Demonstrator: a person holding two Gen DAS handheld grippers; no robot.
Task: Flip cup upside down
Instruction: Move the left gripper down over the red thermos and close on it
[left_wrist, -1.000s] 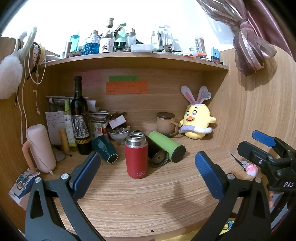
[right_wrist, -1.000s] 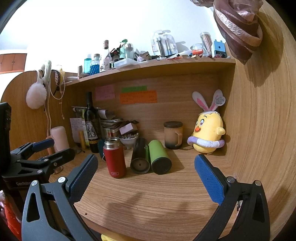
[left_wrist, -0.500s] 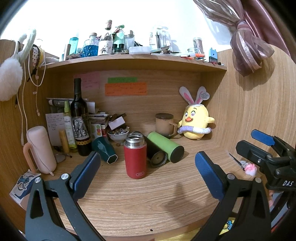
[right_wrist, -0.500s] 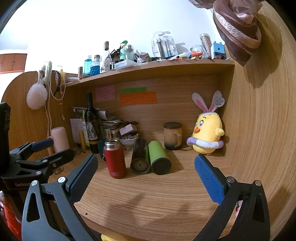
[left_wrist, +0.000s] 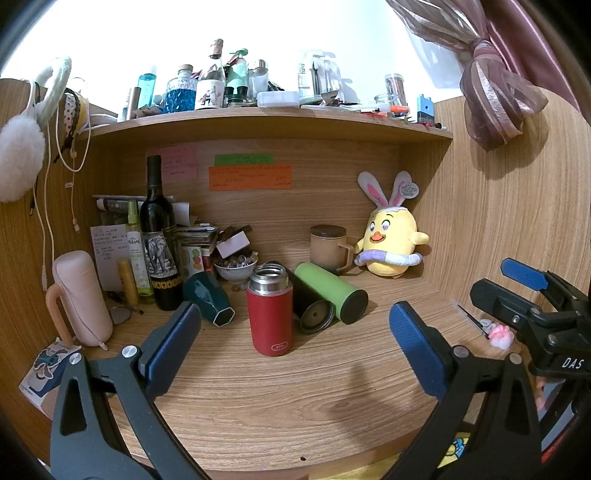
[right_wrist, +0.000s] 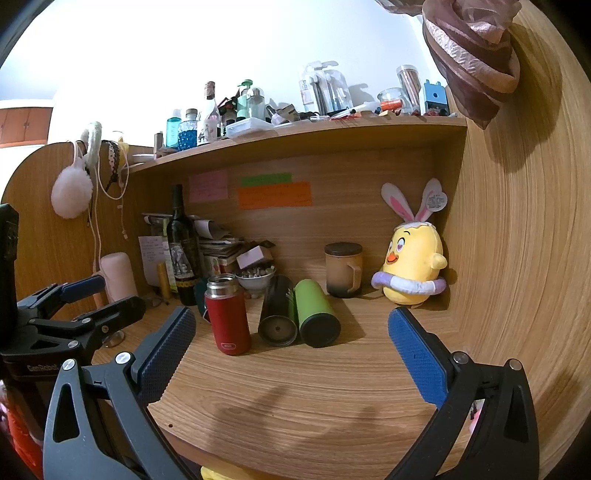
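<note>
A red cup (left_wrist: 270, 311) with a steel open mouth stands upright on the wooden desk (left_wrist: 295, 398); it also shows in the right wrist view (right_wrist: 227, 314). My left gripper (left_wrist: 291, 339) is open and empty, a short way in front of the red cup, which sits between its fingers' line of sight. My right gripper (right_wrist: 291, 345) is open and empty, with the red cup ahead and to the left. The right gripper shows at the right of the left wrist view (left_wrist: 517, 288).
A black cup (left_wrist: 310, 302) and a green cup (left_wrist: 330, 291) lie on their sides beside the red one. A teal cup (left_wrist: 208, 301), wine bottle (left_wrist: 159, 243), bowl (left_wrist: 236, 264), brown mug (left_wrist: 328, 245), yellow plush chick (left_wrist: 391, 240) and pink bottle (left_wrist: 81, 299) stand behind. A shelf (left_wrist: 266, 118) overhangs.
Both grippers have drifted only slightly; the scene sits marginally lower in the left wrist view. Both stay open and nothing on the desk has moved.
</note>
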